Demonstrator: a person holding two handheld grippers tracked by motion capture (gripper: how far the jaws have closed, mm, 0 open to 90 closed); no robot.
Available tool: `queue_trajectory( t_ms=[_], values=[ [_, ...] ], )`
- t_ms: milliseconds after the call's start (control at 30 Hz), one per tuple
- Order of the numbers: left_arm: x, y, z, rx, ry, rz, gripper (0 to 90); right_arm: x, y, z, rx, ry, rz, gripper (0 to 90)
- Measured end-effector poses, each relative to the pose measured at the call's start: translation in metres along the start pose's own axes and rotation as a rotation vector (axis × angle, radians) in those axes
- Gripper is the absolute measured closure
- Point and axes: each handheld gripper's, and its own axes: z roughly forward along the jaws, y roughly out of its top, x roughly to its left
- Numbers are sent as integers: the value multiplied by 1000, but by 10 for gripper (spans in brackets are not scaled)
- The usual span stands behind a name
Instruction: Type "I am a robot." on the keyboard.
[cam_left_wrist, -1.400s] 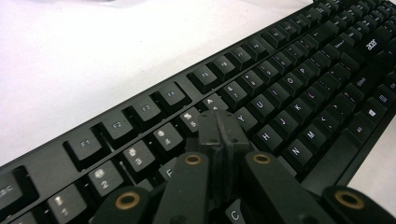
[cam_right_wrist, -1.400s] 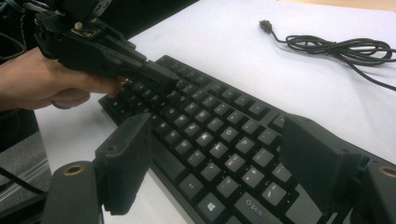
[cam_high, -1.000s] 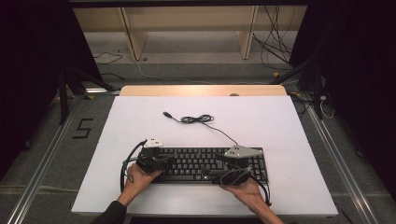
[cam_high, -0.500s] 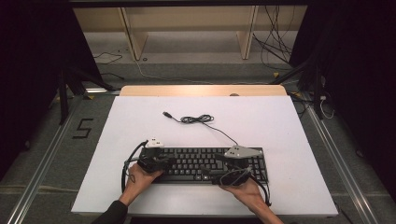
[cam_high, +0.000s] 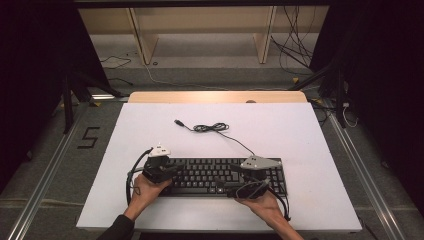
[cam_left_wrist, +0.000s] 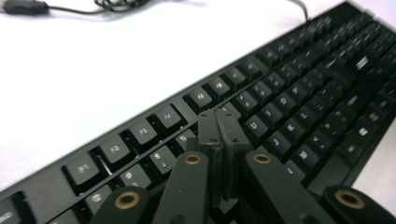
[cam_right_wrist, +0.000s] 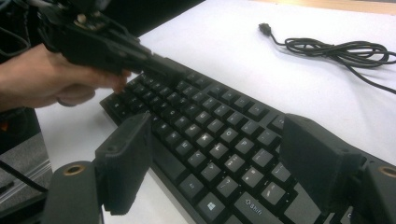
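Now: keyboard (cam_high: 220, 175) at table (cam_high: 300, 135) near edge. Our left gripper (cam_left_wrist: 219, 128), jaws closed, empty, over number row; right gripper (cam_right_wrist: 215, 163) open astride bottom row. We judge: press straight down.

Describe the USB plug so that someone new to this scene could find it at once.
On the white table, a black keyboard sits near the front edge. Its thin cable runs back to a small coil. The USB plug is the stubby black tip at the cable's loose end, left of the coil.
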Motion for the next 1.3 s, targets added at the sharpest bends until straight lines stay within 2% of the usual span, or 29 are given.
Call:
queue_trajectory(
  t_ms=[267,433,567,800,1067,1300],
  values=[
    [5,-2,-18,-62,-37,-54,713,1,-1,3,8,2,-2,266],
    [6,-7,-29,-113,-61,-68,554,1,-2,5,11,2,-7,266],
    [5,-12,-36,-145,-61,-75,454,1,-2,5,11,2,-9,267],
    [5,-17,-48,-185,-63,-80,374,1,-2,6,12,3,-9,274],
    [5,-23,-55,-213,-53,-92,309,1,-1,7,15,6,-11,280],
    [3,-27,-59,-226,-53,-83,272,1,0,9,17,6,-13,283]
  ],
)
